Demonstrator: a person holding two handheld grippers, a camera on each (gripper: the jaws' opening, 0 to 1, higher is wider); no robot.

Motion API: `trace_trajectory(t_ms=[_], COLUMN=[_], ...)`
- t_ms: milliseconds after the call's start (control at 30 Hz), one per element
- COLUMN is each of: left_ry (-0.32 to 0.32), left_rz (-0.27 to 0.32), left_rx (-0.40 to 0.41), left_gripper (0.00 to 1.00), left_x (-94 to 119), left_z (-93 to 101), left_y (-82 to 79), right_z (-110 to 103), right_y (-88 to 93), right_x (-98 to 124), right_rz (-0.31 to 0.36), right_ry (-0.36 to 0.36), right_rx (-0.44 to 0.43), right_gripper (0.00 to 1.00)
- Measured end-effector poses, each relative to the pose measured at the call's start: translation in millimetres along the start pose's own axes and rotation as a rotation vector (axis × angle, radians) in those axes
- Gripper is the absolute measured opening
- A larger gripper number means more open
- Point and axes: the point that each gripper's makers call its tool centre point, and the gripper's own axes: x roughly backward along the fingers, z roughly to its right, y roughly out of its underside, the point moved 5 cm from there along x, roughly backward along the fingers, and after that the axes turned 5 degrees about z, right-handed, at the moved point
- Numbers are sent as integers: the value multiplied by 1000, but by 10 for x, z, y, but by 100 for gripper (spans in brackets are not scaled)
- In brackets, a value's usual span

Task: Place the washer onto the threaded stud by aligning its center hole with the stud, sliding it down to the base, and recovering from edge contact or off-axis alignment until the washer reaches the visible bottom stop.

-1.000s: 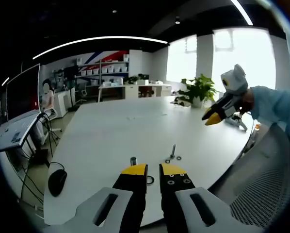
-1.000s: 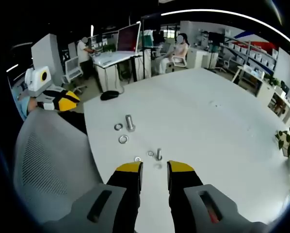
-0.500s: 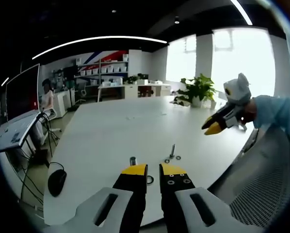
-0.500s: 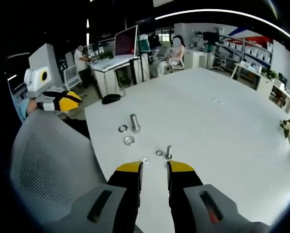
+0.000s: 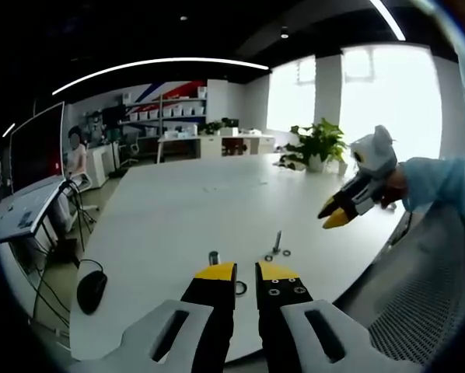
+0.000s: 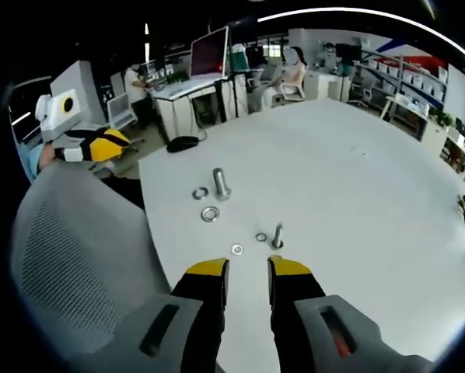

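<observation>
**Grippers hover, washer not yet picked**

Right gripper (image 6: 248,272) hangs above the near edge of the white table (image 6: 357,179), jaws parted with nothing between them. Just ahead of its tips stands the small stud (image 6: 277,235), upright, with one small washer (image 6: 261,237) just beside it and another (image 6: 236,249) a little nearer the table edge. Farther off stands a larger bolt (image 6: 221,184), with a small washer (image 6: 200,193) beside it and a larger washer (image 6: 210,214) in front.

Left gripper (image 5: 246,277) is likewise slightly parted and empty, held low over the table edge. In its view the stud (image 5: 277,241) stands ahead, with two small washers at its foot, and its yellow tips partly cover a ring (image 5: 239,288) and the bolt (image 5: 214,257).

By my reading, the task is at its very start: no washer is lifted, and no washer is seen on either post. The next move calls for lowering one gripper onto a flat washer and pinching its rim, which is awkward on a smooth top; then the hole must be centred over the stud.

Hard to make out: the threads, any bottom stop at the stud's base, and which washer fits which post. A mesh chair back (image 6: 77,256) blocks the lower left of the right gripper view.
</observation>
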Motion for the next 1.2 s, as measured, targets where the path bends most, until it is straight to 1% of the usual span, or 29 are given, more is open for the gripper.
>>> trace_trajectory(t_ms=[200,267,333,400,533,733,1000,1200], left_ry=[-2,-2,-2,-3,-4,-4,-6,-7], left_rz=[0,0,0,-1,1,5,10,15], left_rx=[1,2,1,2,2,4,8,10], left_gripper=[7,7,7,7,7,7,7,7], left_x=[0,0,-1,0,0,1,3,4], left_z=[-3,-3,-4,-5,-7,-8,-12,-15], left_y=[0,1,2,3,2,-2,-6,-14], right_z=[3,43,61,72,94,113,194,225], right_y=[-20,11,9,12,47,49,140,209], right_x=[-75,-98,-119,-140,-208,-291,-430,-533], right_rz=[-27,-63,-71,-77,-116,-143,-209,-244], right_ry=[-15,-7,-6,-14,-16,-18,-22,-32], right_rx=[34,44,58,54,63,69,75,85], right_gripper=[22,22,22,22,22,22,22,22])
